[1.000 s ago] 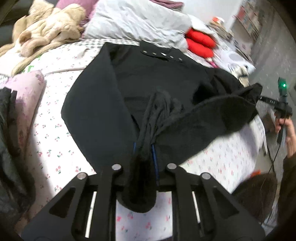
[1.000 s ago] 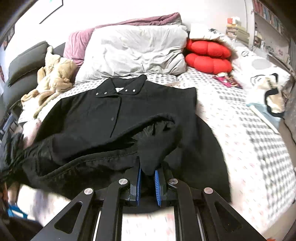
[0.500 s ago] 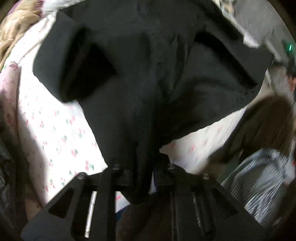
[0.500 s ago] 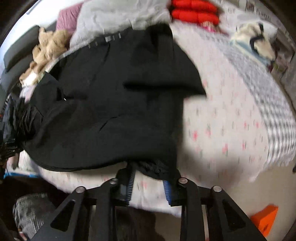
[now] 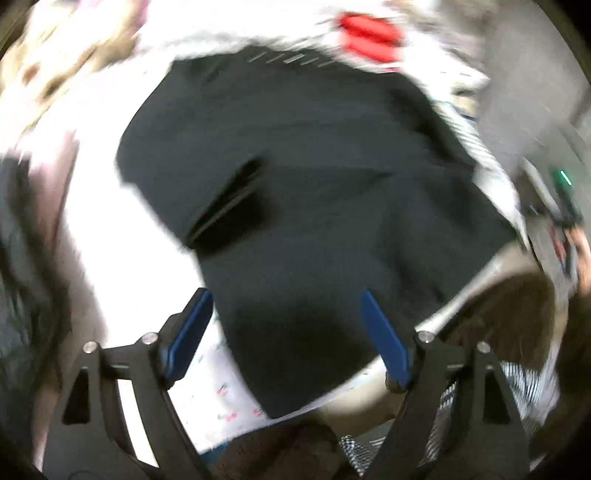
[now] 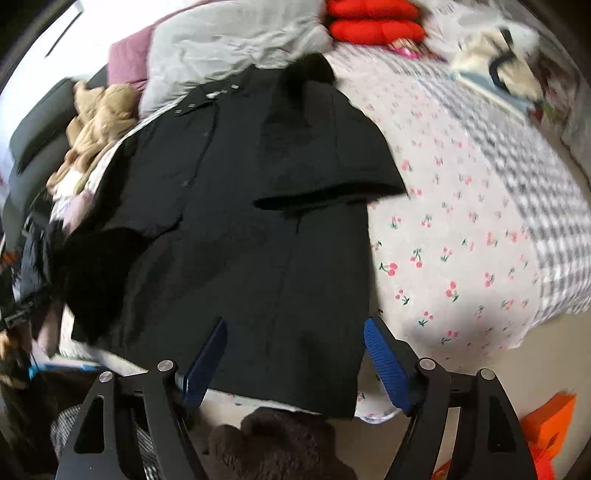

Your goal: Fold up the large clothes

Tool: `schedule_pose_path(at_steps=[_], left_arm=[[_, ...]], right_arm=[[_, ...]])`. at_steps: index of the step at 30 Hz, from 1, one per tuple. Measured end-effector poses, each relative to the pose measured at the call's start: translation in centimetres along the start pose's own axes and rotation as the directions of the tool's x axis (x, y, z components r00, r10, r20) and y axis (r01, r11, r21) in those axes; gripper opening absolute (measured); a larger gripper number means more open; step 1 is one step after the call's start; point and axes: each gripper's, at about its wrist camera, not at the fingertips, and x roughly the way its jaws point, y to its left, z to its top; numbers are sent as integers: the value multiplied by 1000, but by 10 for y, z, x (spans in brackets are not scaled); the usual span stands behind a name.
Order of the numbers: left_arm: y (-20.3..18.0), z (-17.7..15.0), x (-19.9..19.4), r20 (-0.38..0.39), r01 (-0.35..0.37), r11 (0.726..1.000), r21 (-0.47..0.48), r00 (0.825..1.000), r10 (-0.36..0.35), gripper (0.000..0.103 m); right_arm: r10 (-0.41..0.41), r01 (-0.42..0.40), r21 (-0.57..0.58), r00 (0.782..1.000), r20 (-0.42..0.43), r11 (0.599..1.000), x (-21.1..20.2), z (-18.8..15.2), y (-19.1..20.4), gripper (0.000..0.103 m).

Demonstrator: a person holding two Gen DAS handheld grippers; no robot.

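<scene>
A large black coat (image 6: 240,221) lies spread on the bed, collar at the far end by the pillows, hem at the near edge; the left wrist view shows it too (image 5: 314,184), blurred. Both sleeves lie folded over the body. My left gripper (image 5: 286,336) is open and empty above the hem's left part. My right gripper (image 6: 295,362) is open and empty just above the hem's right part. The other hand-held gripper (image 5: 565,199) shows at the right of the left wrist view.
The bed has a cherry-print sheet (image 6: 443,258) and a grey checked cover (image 6: 535,177). Grey pillow (image 6: 236,40), red cushions (image 6: 373,22) and a tan plush toy (image 6: 96,125) lie at the head. Dark clothes (image 6: 29,258) are piled at the left. An orange box (image 6: 550,421) is on the floor.
Both grippers were shut on the coat's hem, pulled it down toward the near edge of the bed, and have now opened and let go. The coat lies flatter.
</scene>
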Motion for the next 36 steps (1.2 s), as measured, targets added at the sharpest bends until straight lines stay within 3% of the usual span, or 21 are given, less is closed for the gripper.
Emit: schedule_pose_path(at_steps=[3,7,8,9,10,11,12,13,15,18,20,21,22,23,26,27,28,29,30,32,36], left_arm=[[31,-6,41,-152,-41,977,-208,988,9,83],[44,-25,92,-302,-75,941,-329,953,-30,79],[43,-27,95,-297,-83,941,-329,955,-20,79],[38,-26,93,-281,-87,947,-308,960,-3,72],[34,-25,90,-277,-54,952,-301,960,-33,61],[31,-24,87,-270,-19,950,-311,961,-69,35],[29,-24,81,-256,10,945,-328,962,-99,14],[28,-22,72,-236,13,943,-332,967,-96,10],[26,-22,49,-171,34,949,-313,981,-91,8],[31,-29,29,-155,-16,961,-278,987,-29,8],[30,-41,46,-264,-151,969,-194,960,97,6],[27,-47,55,-303,-191,969,-156,943,138,6],[26,-54,66,-348,-229,968,-106,920,179,6],[24,-56,69,-359,-247,966,-75,911,205,7],[17,-52,54,-297,-257,965,-55,927,230,13],[15,-50,46,-264,-263,964,-49,934,241,23],[13,-48,36,-233,-256,966,-47,943,238,32],[12,-48,27,-206,-245,968,-51,951,230,54],[10,-41,18,-166,-237,970,-56,960,225,67],[6,-30,4,-87,-237,970,-56,969,232,69],[-3,11,9,-2,-266,961,-77,964,267,79]], right_arm=[[2,3,83,999,-54,997,30,4,-20,78],[47,-22,202,991,-122,979,66,-2,-46,76],[96,-62,244,987,-128,968,74,-5,-52,65],[206,-160,299,970,-129,941,82,-8,-57,51],[274,-222,323,954,-123,920,85,-11,-58,17],[345,-294,344,933,-97,892,83,-12,-57,9],[346,-305,322,935,-80,897,78,-11,-56,8],[330,-304,271,942,-56,913,65,-8,-50,7],[311,-301,213,950,-13,929,42,-5,-44,6],[165,-158,152,986,-34,976,23,-4,-44,5],[64,-51,119,992,-107,992,35,-4,-41,5],[-44,55,57,982,-181,997,51,-7,-36,6],[-109,116,16,967,-231,993,64,-11,-32,7],[-164,166,-15,950,-264,986,73,-14,-29,11],[-194,195,-18,954,-228,981,66,-13,-23,21],[-203,205,-13,957,-208,979,59,-12,-22,26],[-223,225,-15,957,-186,974,52,-11,-20,42],[-245,245,-22,957,-152,969,42,-9,-15,62],[-258,257,-28,959,-115,966,36,-8,-8,67],[-238,237,-36,970,-39,971,17,1,13,70],[-147,152,-77,987,68,985,3,26,71,73]])
